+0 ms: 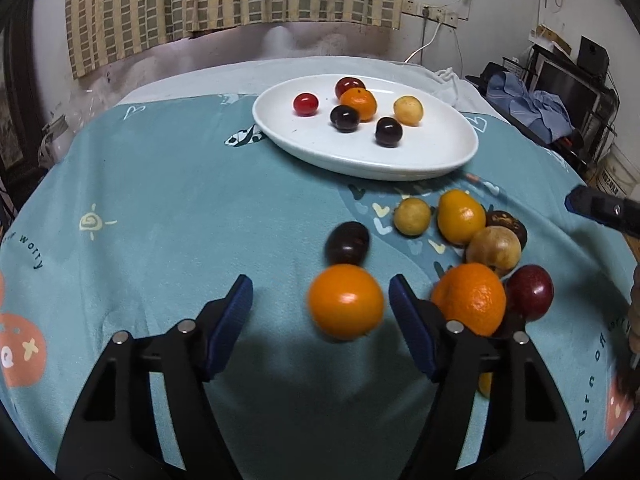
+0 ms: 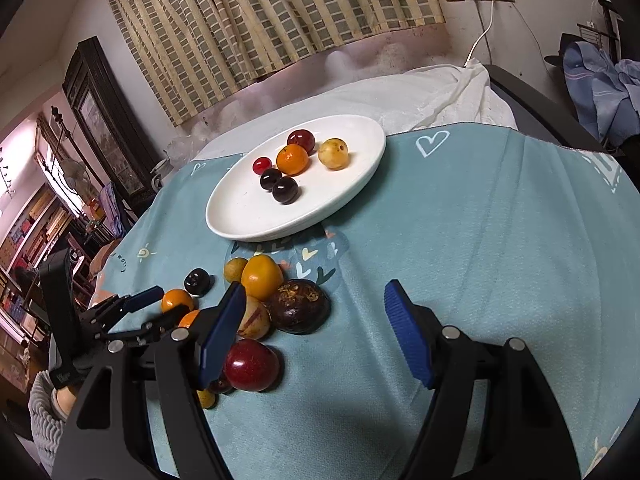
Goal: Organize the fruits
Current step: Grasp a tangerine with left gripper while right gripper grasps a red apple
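A white oval plate (image 1: pixel 420 160) (image 2: pixel 240 216) holds several fruits: dark and red plums, a tangerine (image 1: pixel 359 103) and a yellow fruit (image 1: pixel 408 110). On the teal cloth in front of it lies a pile of loose fruits (image 1: pixel 476 240) (image 2: pixel 280 296). My left gripper (image 1: pixel 320 292) (image 2: pixel 154 306) is open, with a small orange (image 1: pixel 346 301) (image 2: pixel 177 300) between its fingertips, blurred, near the right finger. A dark plum (image 1: pixel 347 242) lies just beyond it. My right gripper (image 2: pixel 314 300) is open and empty, its left finger by a red plum (image 2: pixel 251 365).
A white cloth (image 2: pixel 440 92) is bunched at the table's far edge. A curtain (image 2: pixel 280 20) and wall sockets are behind the table. Cluttered shelves and blue clothes (image 1: pixel 532 108) stand at the right of the table.
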The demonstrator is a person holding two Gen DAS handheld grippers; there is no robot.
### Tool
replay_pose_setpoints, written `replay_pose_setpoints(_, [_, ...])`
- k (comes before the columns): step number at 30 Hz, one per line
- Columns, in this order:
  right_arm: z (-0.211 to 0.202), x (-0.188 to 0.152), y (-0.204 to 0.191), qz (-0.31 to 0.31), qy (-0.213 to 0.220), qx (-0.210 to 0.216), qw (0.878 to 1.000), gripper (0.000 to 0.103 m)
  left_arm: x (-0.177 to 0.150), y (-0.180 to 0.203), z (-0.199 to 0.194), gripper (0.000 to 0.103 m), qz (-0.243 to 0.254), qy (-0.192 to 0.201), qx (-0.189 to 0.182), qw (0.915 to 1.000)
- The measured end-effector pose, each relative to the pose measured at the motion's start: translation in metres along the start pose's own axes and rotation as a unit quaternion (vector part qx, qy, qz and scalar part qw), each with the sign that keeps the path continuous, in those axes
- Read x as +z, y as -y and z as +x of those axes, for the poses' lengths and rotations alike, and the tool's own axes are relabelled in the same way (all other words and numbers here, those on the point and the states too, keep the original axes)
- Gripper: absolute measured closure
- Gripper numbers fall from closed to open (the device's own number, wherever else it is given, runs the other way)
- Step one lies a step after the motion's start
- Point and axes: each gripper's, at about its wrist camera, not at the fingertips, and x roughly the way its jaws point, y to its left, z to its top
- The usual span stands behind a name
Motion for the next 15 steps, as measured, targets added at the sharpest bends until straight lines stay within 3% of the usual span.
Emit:
replay_pose_setpoints(3, [0.004,-0.002,-0.003,-0.009,-0.007,-0.001,1.0,0.031,0.001,0.003,0.007,0.041,0.006,-0.014,-0.007,0.9999])
replay_pose_setpoints(5, [0.007,-0.003,-0.007,-0.019,-0.013,-0.001,1.0,0.031,0.001,0.007,0.01,0.061,0.014,-0.022,-0.015,0.9995])
replay_pose_setpoints(6, [0.009,-0.004,-0.008,-0.026,-0.019,-0.002,0.999,0.031,0.0,0.008,0.011,0.063,0.018,-0.026,-0.018,0.9994])
replay_pose_setpoints(9, [0.014,-0.009,-0.015,-0.049,-0.035,-0.005,0.998,0.033,0.0,0.01,0.009,0.064,0.02,-0.021,-0.016,0.9995])
replay_pose_setpoints(11, [0.017,-0.013,-0.021,-0.07,-0.046,0.0,0.996,0.041,0.0,0.008,0.005,0.064,0.013,-0.013,-0.018,0.9997])
replay_pose_setpoints(12, [0.018,-0.015,-0.023,-0.078,-0.051,0.004,0.996,0.052,0.0,0.006,0.004,0.064,0.009,-0.012,-0.018,0.9997])
replay_pose_setpoints(13, [0.02,-0.018,-0.027,-0.086,-0.06,0.014,0.994,0.056,0.0,0.004,0.004,0.064,0.004,-0.011,-0.018,0.9998])
replay_pose_setpoints(15, [0.021,-0.024,-0.034,-0.102,-0.068,0.024,0.992,0.056,0.0,-0.001,0.004,0.064,-0.006,-0.01,-0.018,0.9998])
